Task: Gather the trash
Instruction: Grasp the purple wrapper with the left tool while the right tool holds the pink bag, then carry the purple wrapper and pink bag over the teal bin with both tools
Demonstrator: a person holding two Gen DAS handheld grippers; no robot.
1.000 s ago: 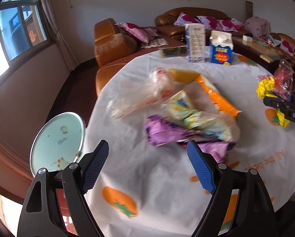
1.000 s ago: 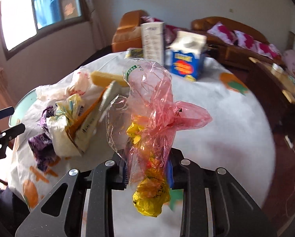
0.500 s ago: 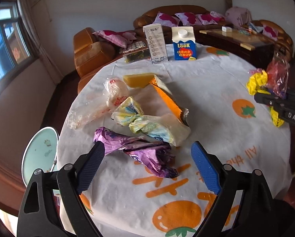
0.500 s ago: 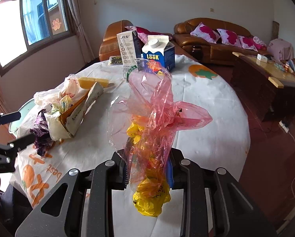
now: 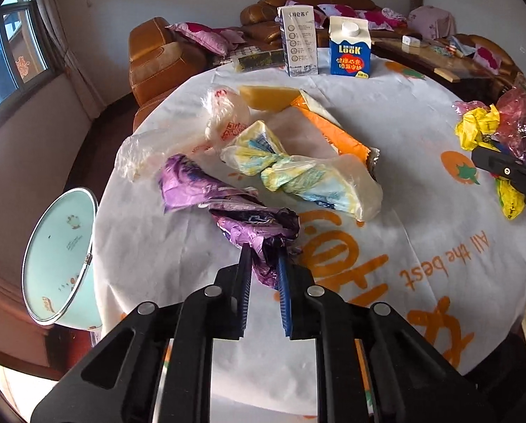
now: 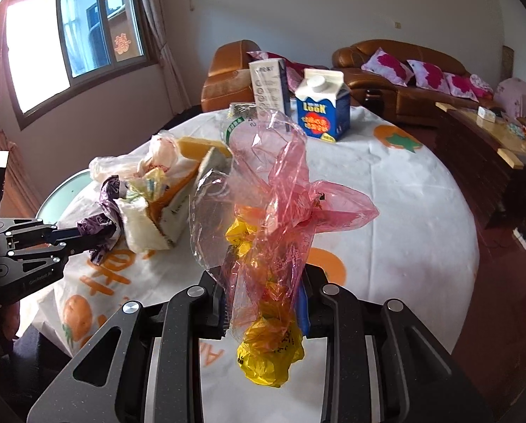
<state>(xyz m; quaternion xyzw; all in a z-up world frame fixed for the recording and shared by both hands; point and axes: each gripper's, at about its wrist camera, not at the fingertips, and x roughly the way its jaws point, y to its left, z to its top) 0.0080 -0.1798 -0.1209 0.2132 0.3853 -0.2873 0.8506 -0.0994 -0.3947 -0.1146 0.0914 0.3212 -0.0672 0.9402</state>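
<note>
My left gripper [image 5: 264, 251] points steeply down at the table [image 5: 421, 134], jaws closing on the near end of the purple wrapper [image 5: 227, 208] between them. My right gripper [image 6: 263, 303] tilts down less, clamped on a pink-and-yellow bag bundle [image 6: 273, 218] rising from its jaws.

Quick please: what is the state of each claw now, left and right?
Left claw: jaws closing, pads already on the purple wrapper.
Right claw: closed, holding the pink and yellow plastic bundle.

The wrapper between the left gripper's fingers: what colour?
Purple wrapper, clearest in the left wrist view.
</note>
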